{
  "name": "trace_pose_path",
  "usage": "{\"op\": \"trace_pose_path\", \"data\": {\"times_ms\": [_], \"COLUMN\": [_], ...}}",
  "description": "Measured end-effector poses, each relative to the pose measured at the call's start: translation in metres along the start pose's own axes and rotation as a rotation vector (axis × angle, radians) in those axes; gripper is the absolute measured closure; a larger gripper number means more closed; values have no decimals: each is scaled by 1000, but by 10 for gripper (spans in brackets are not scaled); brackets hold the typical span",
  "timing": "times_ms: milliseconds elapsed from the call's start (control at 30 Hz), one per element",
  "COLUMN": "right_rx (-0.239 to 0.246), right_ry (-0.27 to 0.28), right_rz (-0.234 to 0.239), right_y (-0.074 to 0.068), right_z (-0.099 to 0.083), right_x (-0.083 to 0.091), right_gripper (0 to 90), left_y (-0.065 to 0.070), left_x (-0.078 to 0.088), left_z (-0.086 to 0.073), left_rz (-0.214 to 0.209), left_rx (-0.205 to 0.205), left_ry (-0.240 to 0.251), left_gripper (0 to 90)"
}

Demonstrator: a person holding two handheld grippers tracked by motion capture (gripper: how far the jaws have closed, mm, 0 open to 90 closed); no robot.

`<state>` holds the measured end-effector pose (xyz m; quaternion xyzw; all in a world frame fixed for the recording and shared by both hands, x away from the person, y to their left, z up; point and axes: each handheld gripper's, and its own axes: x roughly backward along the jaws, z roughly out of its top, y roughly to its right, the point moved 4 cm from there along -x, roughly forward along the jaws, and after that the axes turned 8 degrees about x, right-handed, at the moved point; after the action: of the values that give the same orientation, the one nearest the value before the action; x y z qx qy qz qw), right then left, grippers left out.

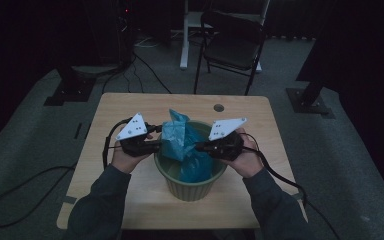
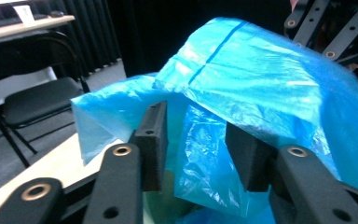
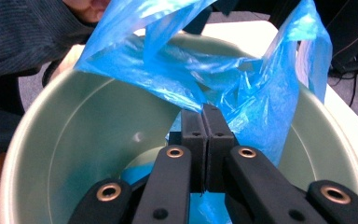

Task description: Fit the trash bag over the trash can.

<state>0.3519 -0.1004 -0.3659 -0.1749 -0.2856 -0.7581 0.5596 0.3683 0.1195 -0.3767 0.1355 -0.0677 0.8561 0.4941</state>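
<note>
**Blue bag half in the green bin, one pair of tongs pinching it**

A pale green ribbed bin (image 1: 190, 181) stands near the middle of the wooden desk (image 1: 130, 200), toward the person's side. A thin blue plastic bag (image 1: 182, 142) sits partly inside it: the lower part hangs down into the bin, while the upper part is bunched and rises above the rim on the left and far side.

The left tongs (image 1: 156, 145) are held just left of the bin, level with its rim, pointing toward the bag. In the left gripper view these tongs (image 2: 196, 154) are spread, with a clear gap between the two black pads (image 2: 154, 140). A fold of the blue bag (image 2: 242, 93) drapes over and hangs in that gap, but the pads do not press on it.

The right tongs (image 1: 200, 147) come in from the right side of the bin, with their tips over its opening. In the right gripper view these tongs (image 3: 207, 122) are pressed together, and a pinch of the blue bag's (image 3: 200, 74) film is caught at their tips. From there the film spreads upward and outward across the bin's (image 3: 74, 130) mouth. The bin's inner wall is bare on the left of that view, and a little blue shows at the bottom.

A black folding chair (image 1: 232, 42) stands on the floor beyond the desk.
</note>
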Motion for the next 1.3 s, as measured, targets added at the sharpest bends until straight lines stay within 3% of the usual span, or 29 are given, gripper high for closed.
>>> {"op": "trace_pose_path", "data": {"times_ms": [433,567,667,767,1300], "right_rx": [29,37,41,51,83], "right_ry": [42,54,54,48,-4], "right_rz": [18,28,30,30,5], "right_y": [-3,-5,-5,-6,-10], "right_z": [9,10,10,10,7], "right_x": [-3,-3,-2,-2,-3], "right_gripper": [896,896,897,897,892], "left_y": [-1,0,2,3,-13], "left_x": [-12,-13,-13,-12,8], "left_z": [-1,-2,-3,-3,-8], "left_rz": [-27,-28,-35,-27,47], "left_rx": [24,10,-11,-25,9], "left_ry": [-43,-62,-74,-71,-38], "left_gripper": [493,581,792,900,900]}}
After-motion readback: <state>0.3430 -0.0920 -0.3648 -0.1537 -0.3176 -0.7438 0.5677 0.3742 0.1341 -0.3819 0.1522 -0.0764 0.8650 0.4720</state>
